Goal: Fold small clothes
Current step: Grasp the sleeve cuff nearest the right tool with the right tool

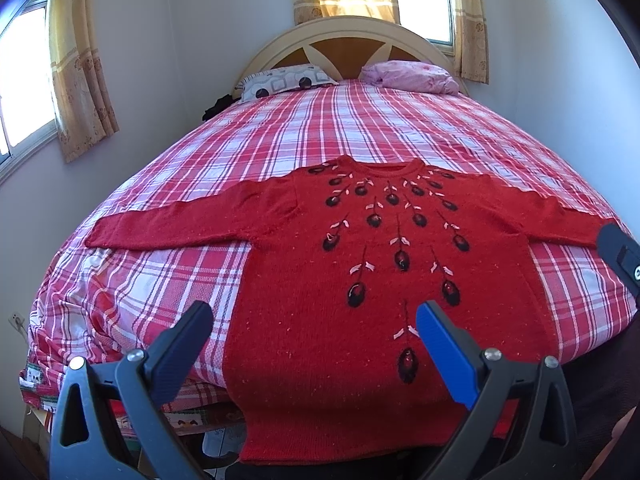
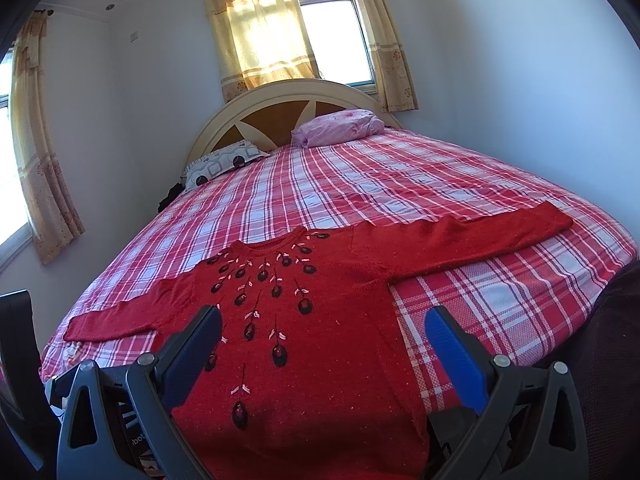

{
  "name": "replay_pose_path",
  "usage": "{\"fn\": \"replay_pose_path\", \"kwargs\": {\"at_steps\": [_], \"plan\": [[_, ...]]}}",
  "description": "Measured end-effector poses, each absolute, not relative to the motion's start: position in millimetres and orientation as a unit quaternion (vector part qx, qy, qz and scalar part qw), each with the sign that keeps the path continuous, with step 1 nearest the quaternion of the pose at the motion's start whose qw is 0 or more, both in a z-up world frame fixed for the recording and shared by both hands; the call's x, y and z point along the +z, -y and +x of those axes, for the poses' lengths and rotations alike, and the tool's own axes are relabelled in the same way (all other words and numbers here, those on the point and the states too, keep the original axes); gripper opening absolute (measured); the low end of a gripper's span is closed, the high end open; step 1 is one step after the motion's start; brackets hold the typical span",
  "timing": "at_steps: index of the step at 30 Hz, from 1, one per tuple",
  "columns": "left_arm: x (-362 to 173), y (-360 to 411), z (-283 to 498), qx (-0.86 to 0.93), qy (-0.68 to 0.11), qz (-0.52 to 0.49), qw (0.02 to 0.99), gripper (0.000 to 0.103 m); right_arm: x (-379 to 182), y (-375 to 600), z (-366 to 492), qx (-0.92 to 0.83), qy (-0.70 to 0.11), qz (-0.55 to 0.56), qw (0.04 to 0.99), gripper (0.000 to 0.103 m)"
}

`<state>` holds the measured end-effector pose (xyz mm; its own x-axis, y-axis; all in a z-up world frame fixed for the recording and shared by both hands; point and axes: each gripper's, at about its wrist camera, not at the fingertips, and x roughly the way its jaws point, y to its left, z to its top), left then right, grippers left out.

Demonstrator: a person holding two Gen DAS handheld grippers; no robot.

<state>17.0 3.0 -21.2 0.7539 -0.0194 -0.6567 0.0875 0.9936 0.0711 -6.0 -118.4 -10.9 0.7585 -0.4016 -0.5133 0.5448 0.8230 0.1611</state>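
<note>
A small red knit sweater [image 1: 320,288] with dark embroidered buds lies flat, front up, on the near part of the bed, both sleeves spread sideways and its hem hanging over the bed's near edge. It also shows in the right wrist view [image 2: 320,360]. My left gripper [image 1: 314,328] is open and empty, held above the sweater's lower left part. My right gripper [image 2: 324,334] is open and empty, above the sweater's lower right side. A black part of the right gripper [image 1: 620,256] shows at the right edge of the left wrist view.
The bed [image 1: 360,128] has a red and white plaid cover. Two pillows, a patterned grey one [image 1: 280,82] and a pink one [image 1: 412,76], lie by the headboard [image 1: 344,44]. Walls close in on both sides, with curtained windows [image 2: 280,28].
</note>
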Motion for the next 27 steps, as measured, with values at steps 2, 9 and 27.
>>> {"fn": "replay_pose_path", "kwargs": {"at_steps": [2, 9, 27], "plan": [[-23.7, -2.6, 20.4, -0.034, -0.352, 0.049, 0.934, 0.103, -15.5, 124.1, -4.2, -0.258, -0.238, 0.152, 0.924, 0.102], [-37.4, 0.2, 41.0, -0.076, -0.359, 0.047, 0.929, 0.103, -33.3, 167.9, -6.5, -0.277, -0.234, 0.169, 0.917, 0.102], [-47.2, 26.8, 108.9, -0.123, -0.377, 0.036, 0.917, 0.103, -81.9, 533.5, -96.1, -0.502, -0.219, 0.365, 0.753, 0.072]]}}
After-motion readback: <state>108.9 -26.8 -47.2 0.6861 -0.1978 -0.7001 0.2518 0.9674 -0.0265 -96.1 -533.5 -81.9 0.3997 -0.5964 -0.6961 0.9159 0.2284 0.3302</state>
